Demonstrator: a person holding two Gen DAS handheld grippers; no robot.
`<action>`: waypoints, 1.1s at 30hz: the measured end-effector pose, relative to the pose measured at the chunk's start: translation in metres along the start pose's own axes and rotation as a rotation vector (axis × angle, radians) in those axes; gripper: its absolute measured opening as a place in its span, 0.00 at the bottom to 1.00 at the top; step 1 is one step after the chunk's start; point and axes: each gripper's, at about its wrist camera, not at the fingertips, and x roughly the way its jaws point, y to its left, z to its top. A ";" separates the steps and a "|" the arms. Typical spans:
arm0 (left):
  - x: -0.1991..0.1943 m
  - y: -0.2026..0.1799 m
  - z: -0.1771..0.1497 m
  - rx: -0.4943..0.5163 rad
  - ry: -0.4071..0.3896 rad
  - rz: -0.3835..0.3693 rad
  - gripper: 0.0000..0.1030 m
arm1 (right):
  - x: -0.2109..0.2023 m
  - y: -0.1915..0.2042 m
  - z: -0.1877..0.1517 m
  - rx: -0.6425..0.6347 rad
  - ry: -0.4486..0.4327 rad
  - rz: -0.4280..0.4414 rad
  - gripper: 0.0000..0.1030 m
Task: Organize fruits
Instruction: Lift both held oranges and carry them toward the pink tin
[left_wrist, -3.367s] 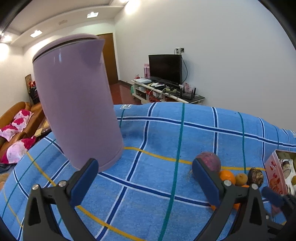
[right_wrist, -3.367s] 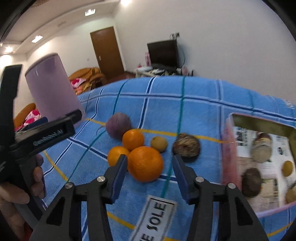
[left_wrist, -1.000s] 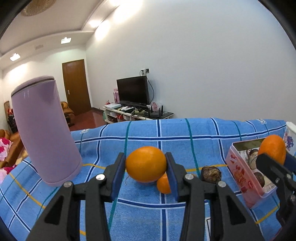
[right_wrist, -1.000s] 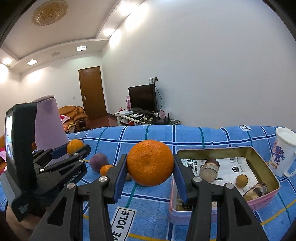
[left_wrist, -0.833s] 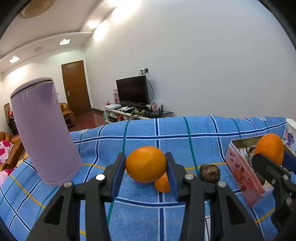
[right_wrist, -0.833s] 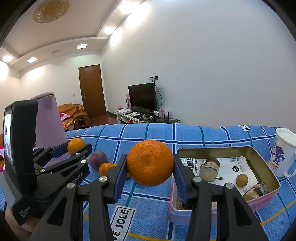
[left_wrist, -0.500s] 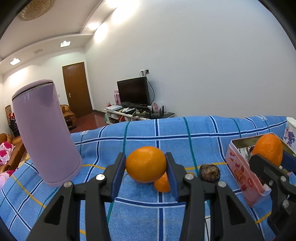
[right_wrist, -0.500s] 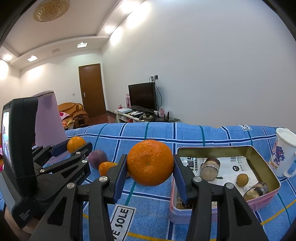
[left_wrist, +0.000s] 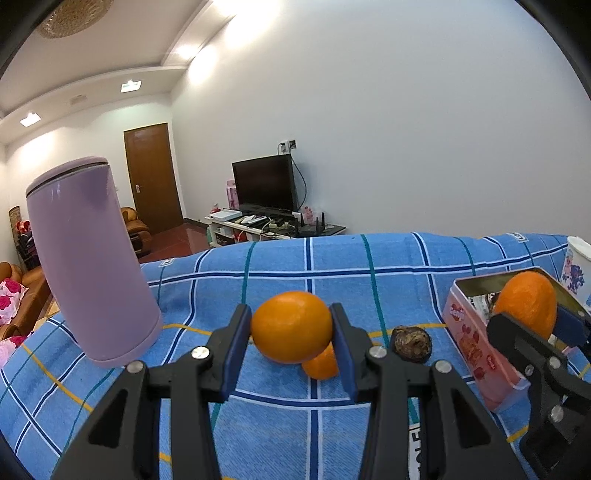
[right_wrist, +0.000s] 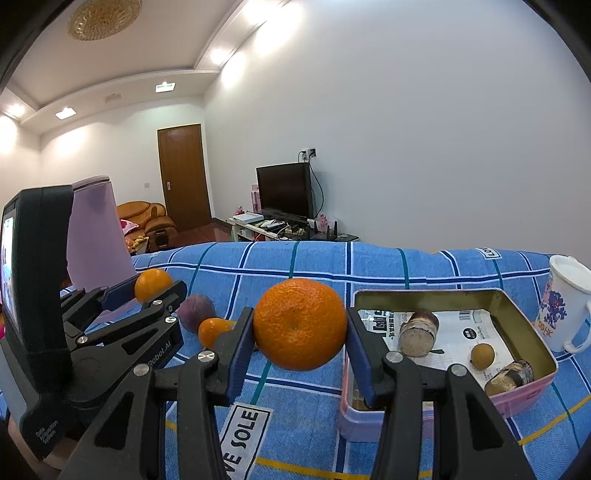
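Each gripper holds an orange clear above a table draped in a blue checked cloth (left_wrist: 406, 266). The left gripper (left_wrist: 291, 330) has its blue pads pinching a smooth orange (left_wrist: 291, 326) from both sides; in the right wrist view the same fruit shows small at the left, clamped in that gripper's black fingers (right_wrist: 155, 295). The right gripper (right_wrist: 300, 332) pinches a larger, dimpled orange (right_wrist: 300, 328) the same way, its pads pressed on the fruit's left and right flanks.

To the right sits an open pink tin box (right_wrist: 524, 398) lined with printed paper. Inside it lie a small yellow-brown fruit (right_wrist: 482, 356) and two brown, rough-skinned pieces (right_wrist: 417, 332), one toward the middle and one at the near right corner. The right gripper's orange hangs just left of the box's near left corner, not over its opening as far as this view shows.

On the cloth to the left of the box rest a small orange (right_wrist: 214, 330), a purple round fruit (right_wrist: 195, 312) just behind it, and a dark wrinkled fruit (left_wrist: 412, 343) seen in the left wrist view, near the box's left wall.

A tall lilac kettle (left_wrist: 88, 266) stands at the far left of the table. A white printed mug (right_wrist: 565, 308) stands to the right of the box.
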 end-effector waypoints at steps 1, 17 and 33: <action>0.000 0.000 0.000 -0.001 0.000 -0.001 0.44 | 0.000 0.000 0.000 0.000 0.000 0.000 0.48; -0.004 -0.001 -0.001 -0.023 -0.006 -0.005 0.44 | -0.013 -0.008 -0.005 -0.007 0.004 -0.017 0.48; -0.015 -0.013 -0.005 -0.035 0.021 -0.017 0.44 | -0.028 -0.036 -0.004 0.035 -0.005 -0.059 0.48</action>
